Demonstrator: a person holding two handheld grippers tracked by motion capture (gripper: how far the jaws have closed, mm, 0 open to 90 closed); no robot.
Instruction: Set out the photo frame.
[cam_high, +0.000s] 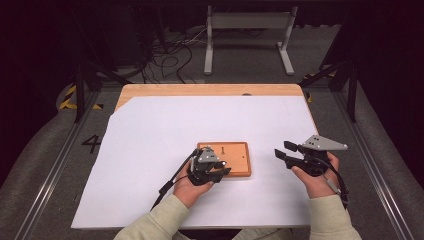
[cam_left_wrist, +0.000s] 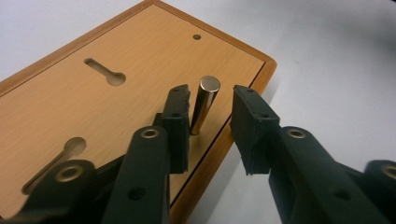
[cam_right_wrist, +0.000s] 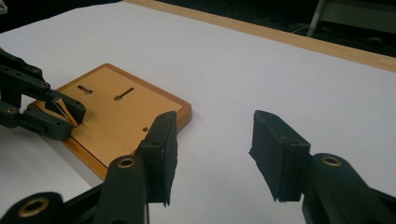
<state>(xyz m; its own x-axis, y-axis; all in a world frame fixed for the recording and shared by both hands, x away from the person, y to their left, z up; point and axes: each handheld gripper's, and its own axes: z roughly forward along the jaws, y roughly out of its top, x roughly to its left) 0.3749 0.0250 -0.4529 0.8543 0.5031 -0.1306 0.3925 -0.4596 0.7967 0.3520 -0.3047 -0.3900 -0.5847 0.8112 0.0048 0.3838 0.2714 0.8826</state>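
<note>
A white sheet (cam_high: 150, 150) covered most of the worktop (cam_high: 165, 90), and a wooden board (cam_high: 239, 159) lay on it near the front edge, a little right of centre. The left gripper (cam_left_wrist: 210, 109) straddled a metal pin (cam_left_wrist: 204, 105) standing at the board's near corner, one pad touching it, the other just clear. The right gripper (cam_right_wrist: 212, 154), over bare sheet right of the board, stood about half open and held nothing.

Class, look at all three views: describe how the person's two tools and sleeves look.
Both tools, left and right, are black, each with two flat-padded jaws, brass-coloured pivot rivets and a grey three-cornered top plate. A black cable trails from each. The sleeves are pale cream.
</note>
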